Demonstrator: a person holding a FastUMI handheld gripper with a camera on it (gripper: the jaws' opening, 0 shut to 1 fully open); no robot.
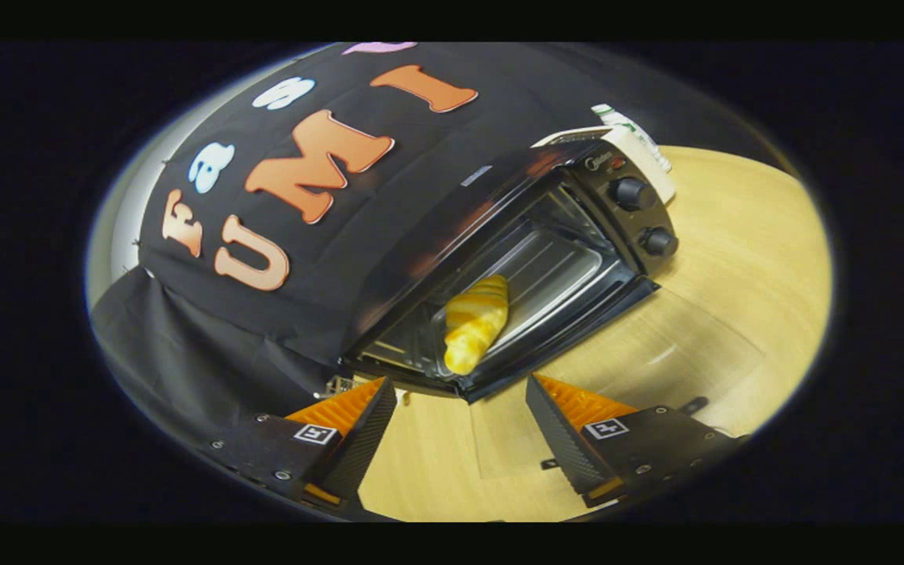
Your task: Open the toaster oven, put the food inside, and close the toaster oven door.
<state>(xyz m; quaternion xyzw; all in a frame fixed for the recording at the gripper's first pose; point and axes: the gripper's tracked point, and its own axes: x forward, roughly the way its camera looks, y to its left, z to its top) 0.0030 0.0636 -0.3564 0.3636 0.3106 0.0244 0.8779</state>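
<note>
The black toaster oven [546, 196] stands on the wooden table [734, 259], tilted in my view, with two knobs [631, 193] on its right panel. Its glass door [640, 369] hangs open and lowered towards me, and the wood shows through the glass. A yellow croissant [477, 322] lies on the metal tray [554, 275] inside the cavity, with its near end at the front lip. My gripper [460, 416] is open just short of the oven mouth. Nothing is between the fingers, and the croissant lies just ahead of them.
A white container [640, 137] stands behind the oven's right side. Black cloth [209, 345] hangs behind and to the left of the oven, down to the table. Bare wood stretches to the right of the oven and under the fingers.
</note>
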